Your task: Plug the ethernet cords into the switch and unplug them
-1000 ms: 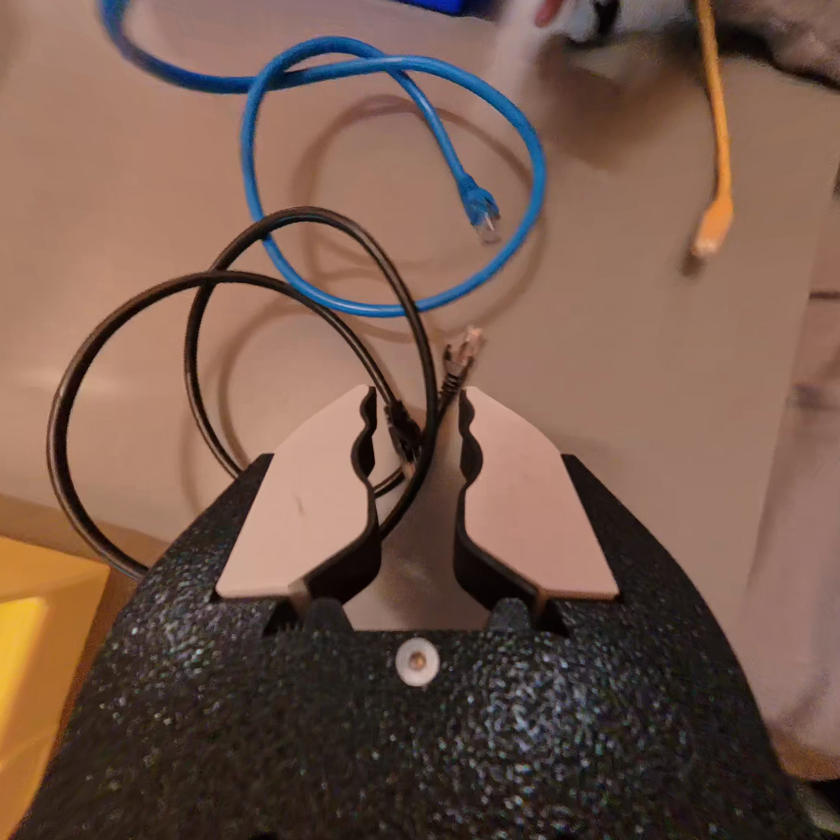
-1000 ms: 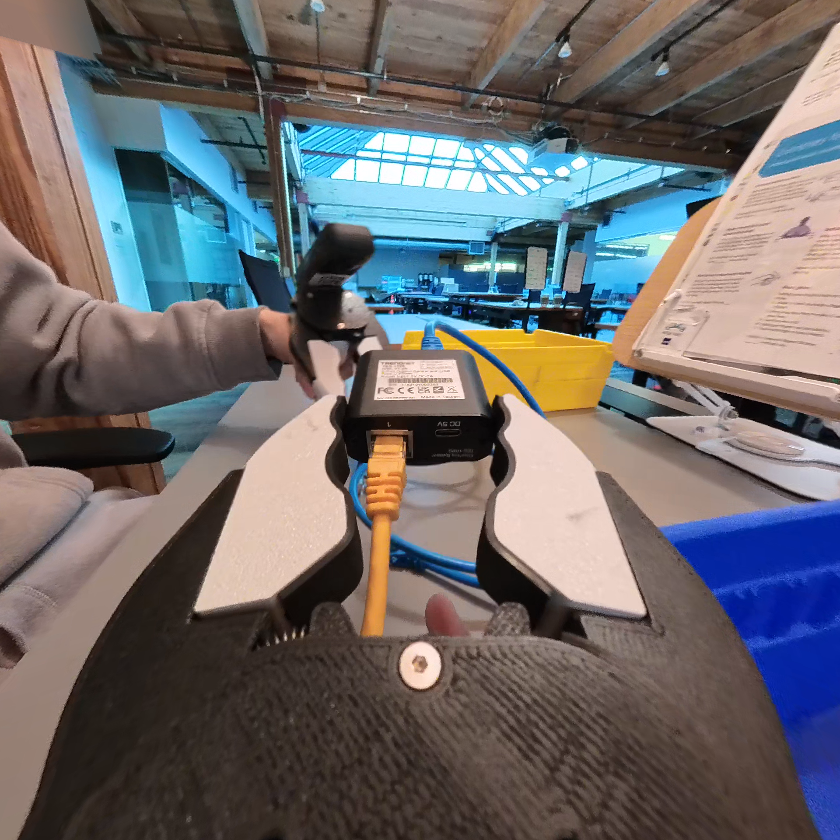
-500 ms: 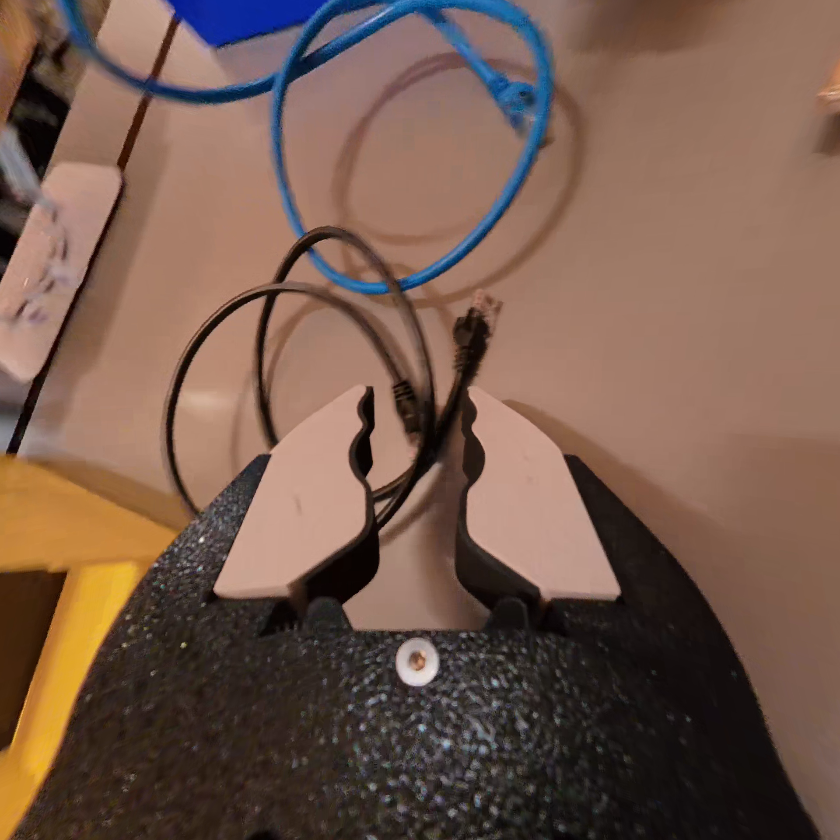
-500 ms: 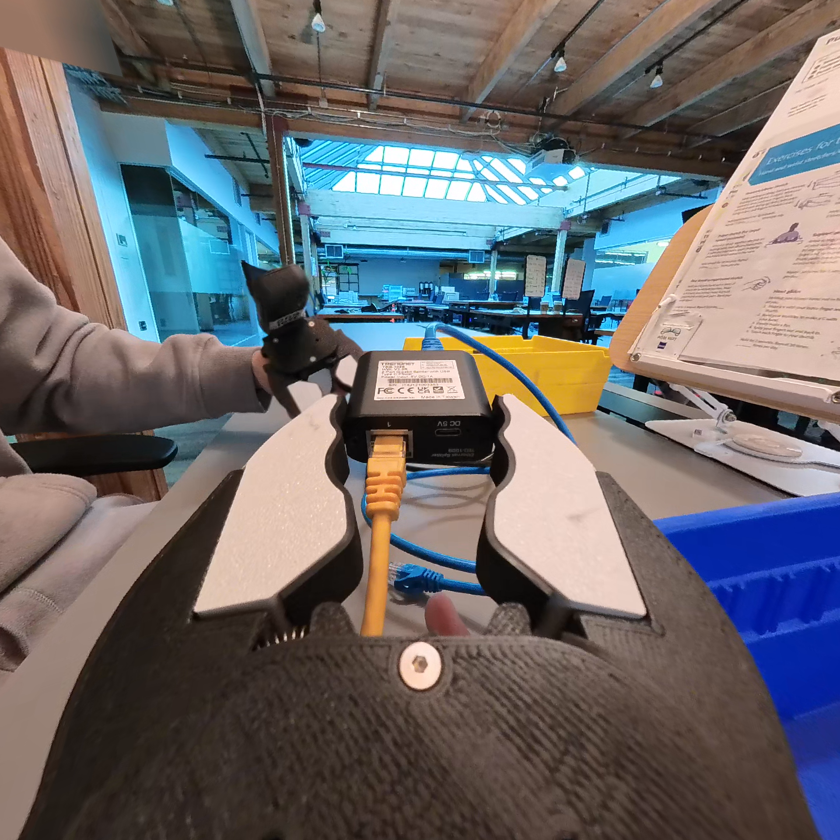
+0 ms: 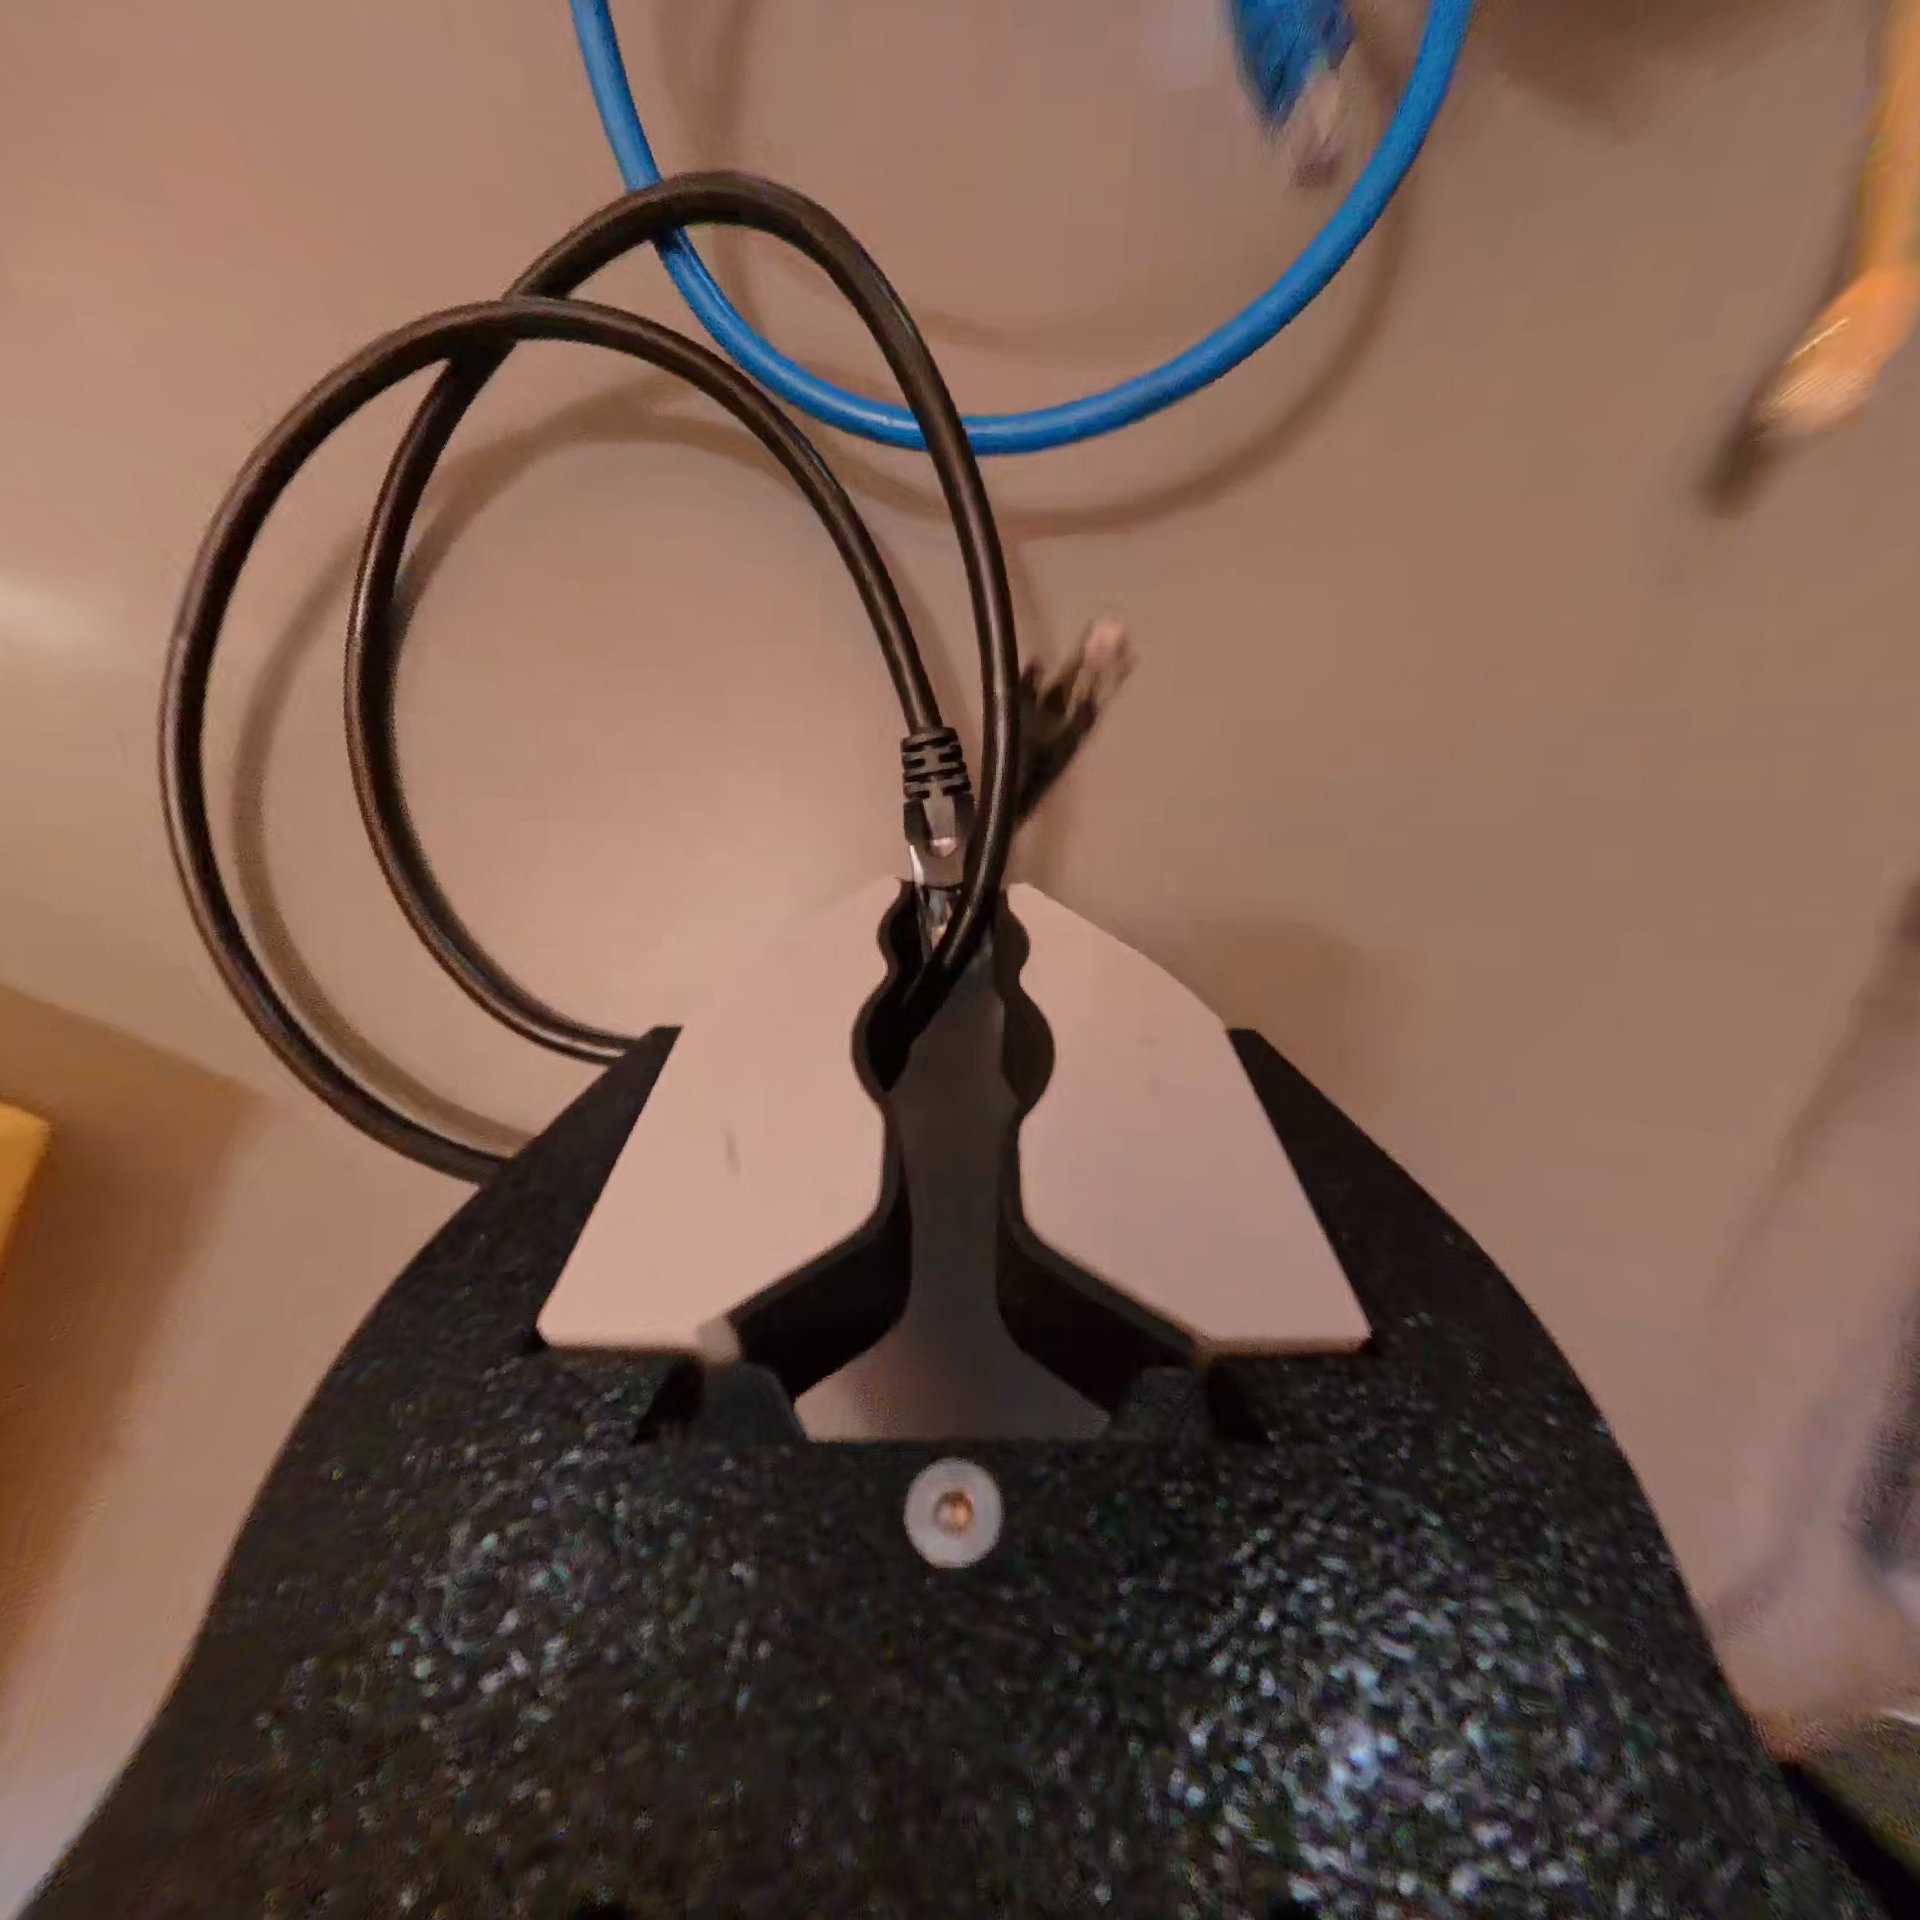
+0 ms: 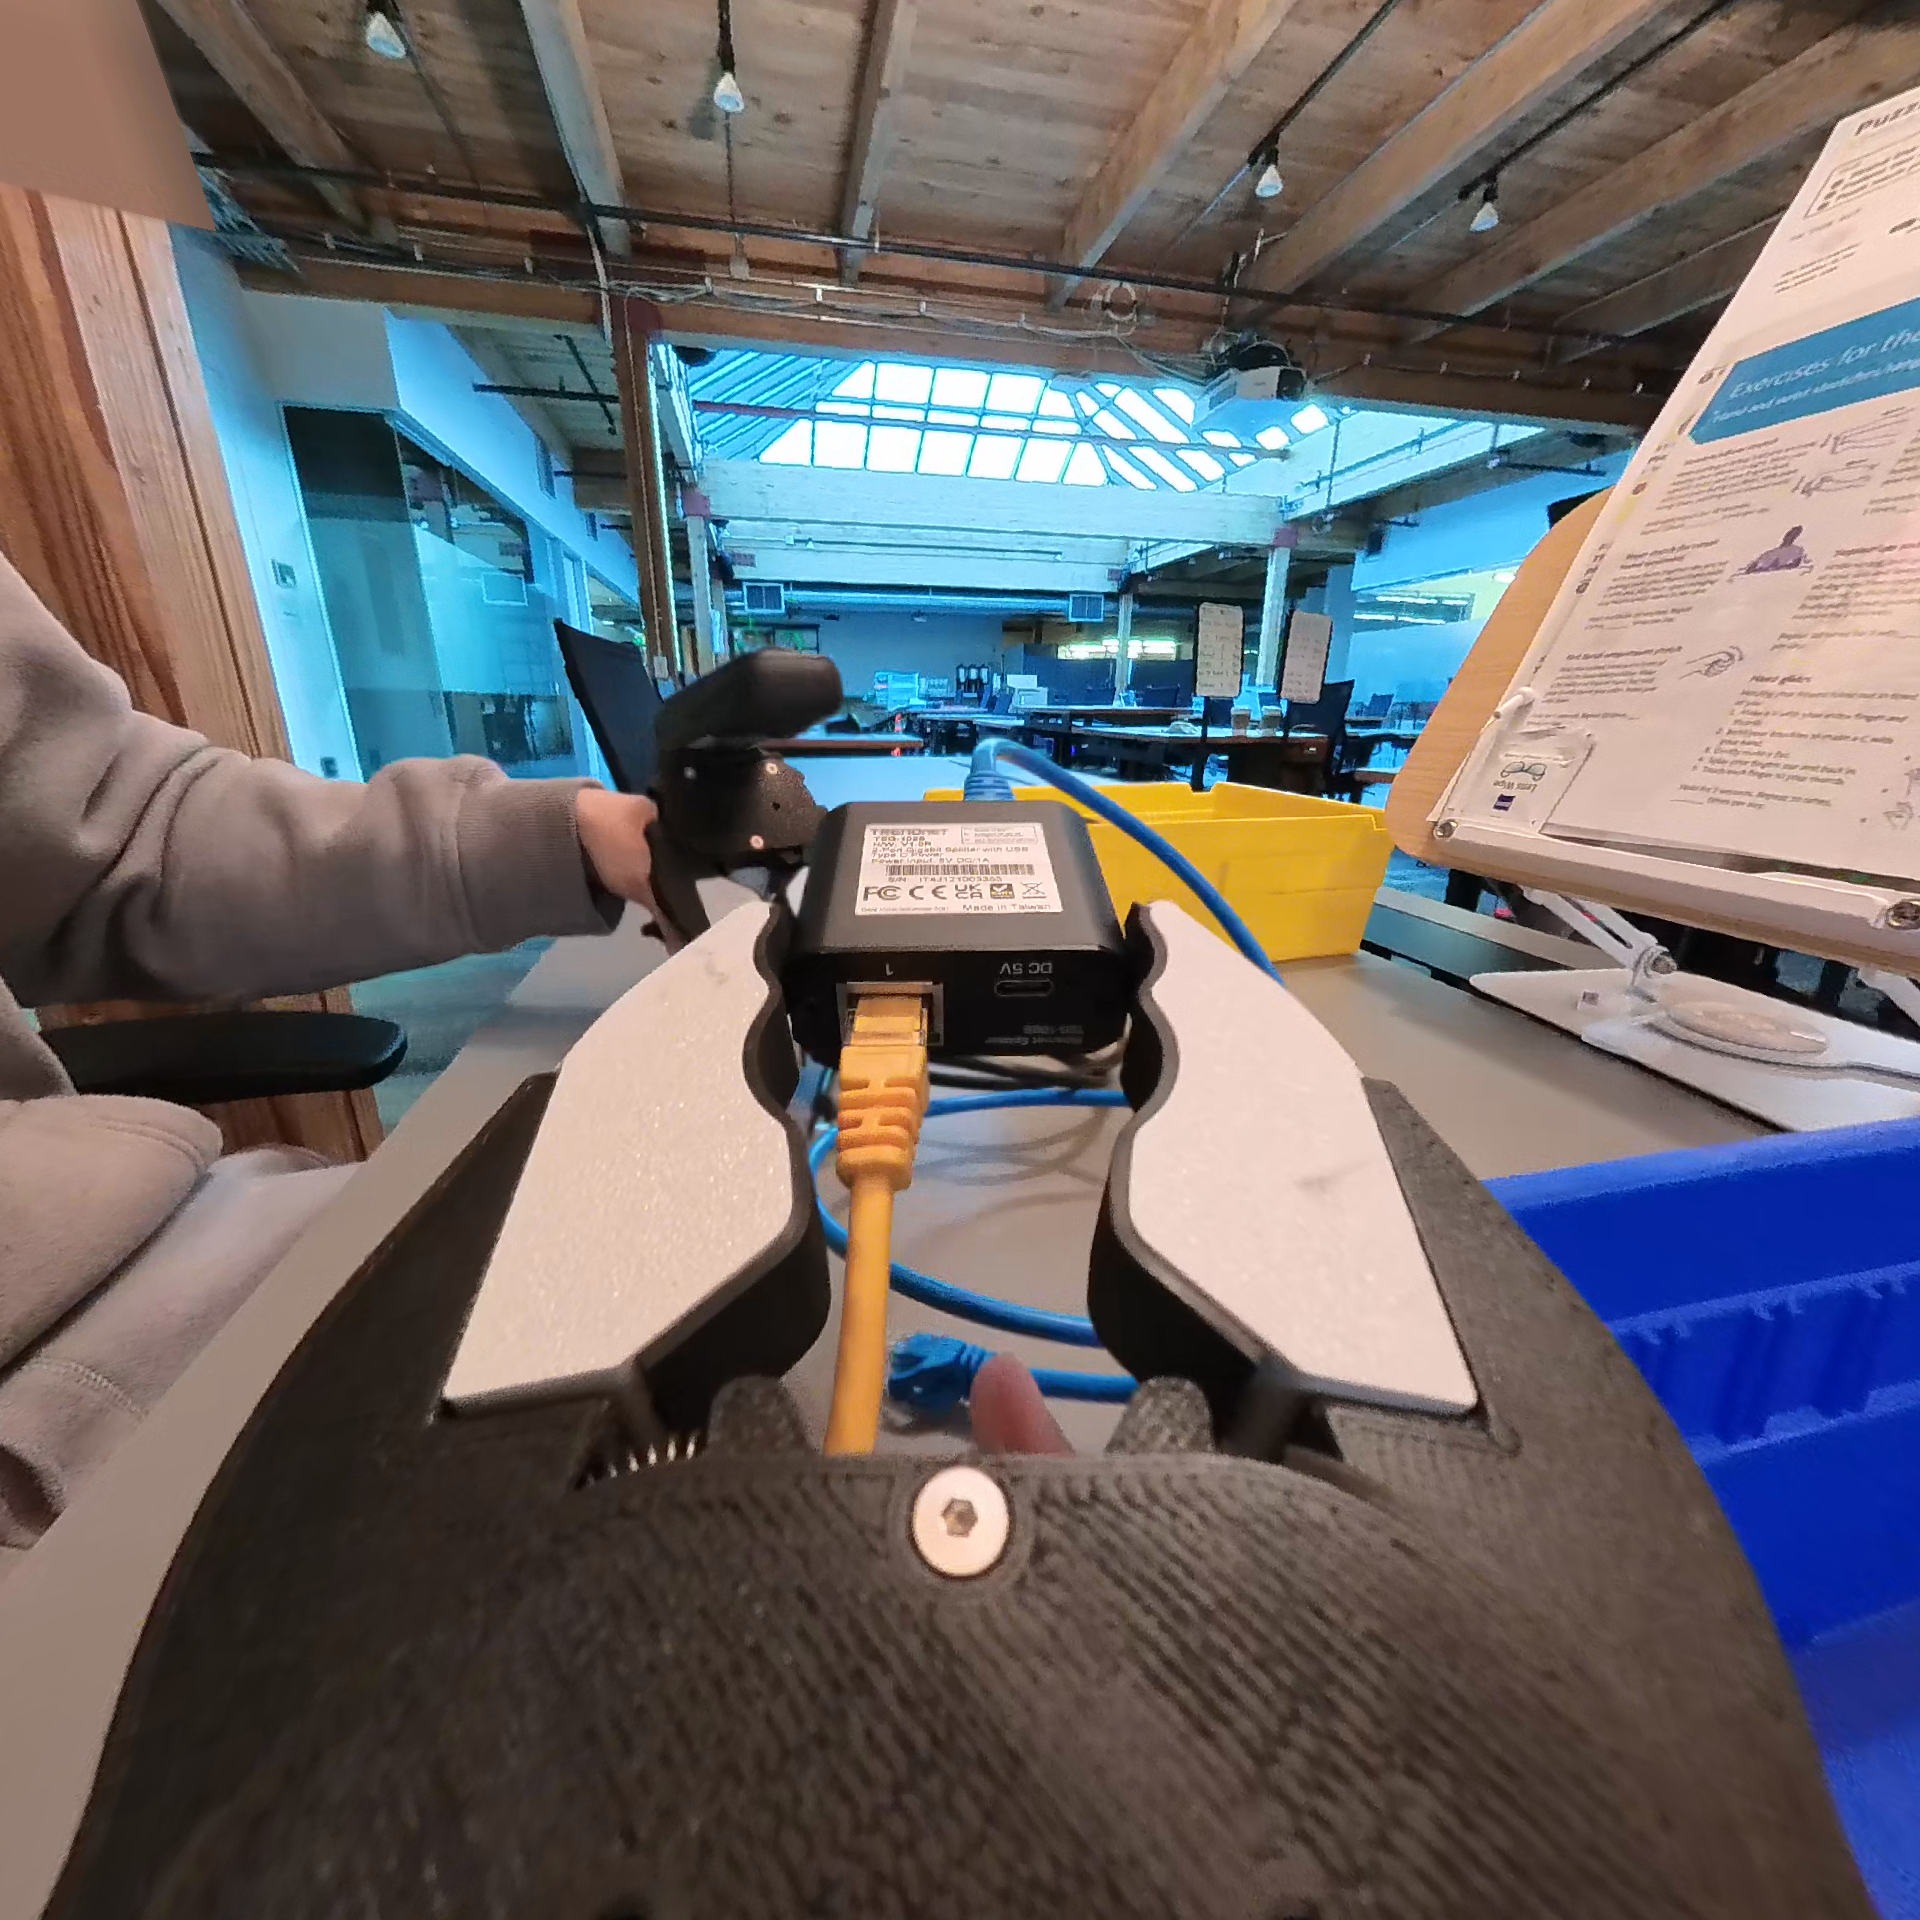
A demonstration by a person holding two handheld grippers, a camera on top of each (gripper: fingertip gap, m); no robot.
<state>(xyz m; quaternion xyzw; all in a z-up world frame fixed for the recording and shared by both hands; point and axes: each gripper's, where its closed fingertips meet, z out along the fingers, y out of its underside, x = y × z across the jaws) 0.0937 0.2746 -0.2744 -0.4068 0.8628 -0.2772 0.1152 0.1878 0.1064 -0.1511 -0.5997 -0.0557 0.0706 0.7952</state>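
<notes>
We kept the right gripper (image 6: 956, 935) clamped on the switch (image 6: 951, 925) — bracing it, yellow cord (image 6: 878, 1101) plugged in — while our left gripper (image 5: 951, 899) pinched the black cord (image 5: 582, 322) over the table.

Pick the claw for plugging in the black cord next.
Left. The left claw is shut on the black cord near its plug; the right claw is busy gripping the switch.

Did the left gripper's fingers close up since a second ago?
Yes. The left gripper has pinched shut on the black cord; its fingers now nearly meet over the table, where before a wide gap showed.
</notes>
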